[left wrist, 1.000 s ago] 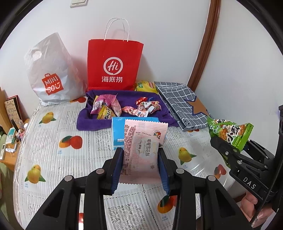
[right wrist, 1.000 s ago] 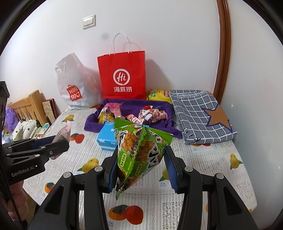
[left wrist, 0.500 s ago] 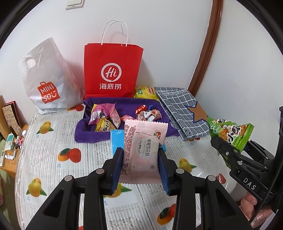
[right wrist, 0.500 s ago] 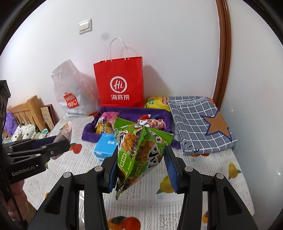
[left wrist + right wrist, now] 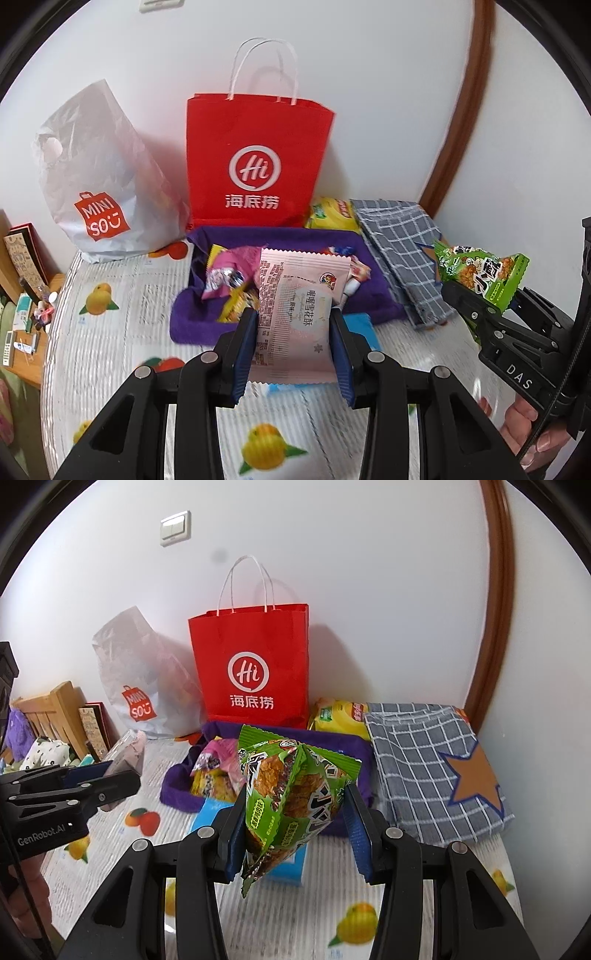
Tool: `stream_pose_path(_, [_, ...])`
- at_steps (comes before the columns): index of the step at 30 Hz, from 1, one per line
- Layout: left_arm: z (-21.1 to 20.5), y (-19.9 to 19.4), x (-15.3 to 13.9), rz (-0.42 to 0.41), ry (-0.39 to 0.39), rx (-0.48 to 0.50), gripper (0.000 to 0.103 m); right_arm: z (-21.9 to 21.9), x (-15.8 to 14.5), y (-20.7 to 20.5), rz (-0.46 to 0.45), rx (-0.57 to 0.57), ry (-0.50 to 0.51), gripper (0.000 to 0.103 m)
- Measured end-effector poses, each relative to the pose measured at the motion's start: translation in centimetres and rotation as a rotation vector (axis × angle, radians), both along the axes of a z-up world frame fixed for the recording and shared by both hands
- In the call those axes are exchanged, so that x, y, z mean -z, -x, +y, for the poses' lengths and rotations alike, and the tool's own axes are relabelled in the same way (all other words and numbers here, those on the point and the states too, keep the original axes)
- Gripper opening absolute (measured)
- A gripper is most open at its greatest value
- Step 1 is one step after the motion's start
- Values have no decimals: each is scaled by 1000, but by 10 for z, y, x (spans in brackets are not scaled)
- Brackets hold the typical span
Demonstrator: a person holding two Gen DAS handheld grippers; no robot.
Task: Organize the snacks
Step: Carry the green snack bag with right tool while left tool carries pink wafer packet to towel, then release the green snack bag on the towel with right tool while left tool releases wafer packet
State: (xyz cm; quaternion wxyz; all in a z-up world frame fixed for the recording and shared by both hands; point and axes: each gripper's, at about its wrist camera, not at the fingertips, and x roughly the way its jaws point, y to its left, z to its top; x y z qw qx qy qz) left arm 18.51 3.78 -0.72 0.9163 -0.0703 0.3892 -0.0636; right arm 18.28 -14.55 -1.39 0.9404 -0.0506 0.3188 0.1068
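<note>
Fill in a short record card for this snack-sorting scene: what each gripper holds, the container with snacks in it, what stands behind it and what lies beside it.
left gripper: shut on pink snack packet
right gripper: shut on green snack packet
container: purple fabric tray with several wrapped snacks in it
behind tray: red paper bag, upright against wall; white plastic bag beside it
right of tray: folded grey checked cloth with star patch
near tray: yellow chip bag; blue box on the table
surface: fruit-print tablecloth
</note>
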Motion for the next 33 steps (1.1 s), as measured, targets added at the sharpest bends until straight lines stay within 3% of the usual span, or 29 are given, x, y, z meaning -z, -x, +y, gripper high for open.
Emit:
stream_pose_path(8, [6, -78, 32, 74, 19, 3, 36, -1, 30, -86, 62, 7, 4, 47])
stream_pose_path(17, [-15, -149, 74, 141, 25, 35, 36, 1, 67, -169, 146, 20, 11, 47])
stream_pose_path(25, [-24, -177, 101, 181, 32, 38, 37, -5, 94, -201, 198, 33, 11, 47])
stream_pose_path(33, [-21, -185, 105, 174, 50, 23, 37, -3, 106, -206, 224, 25, 28, 49])
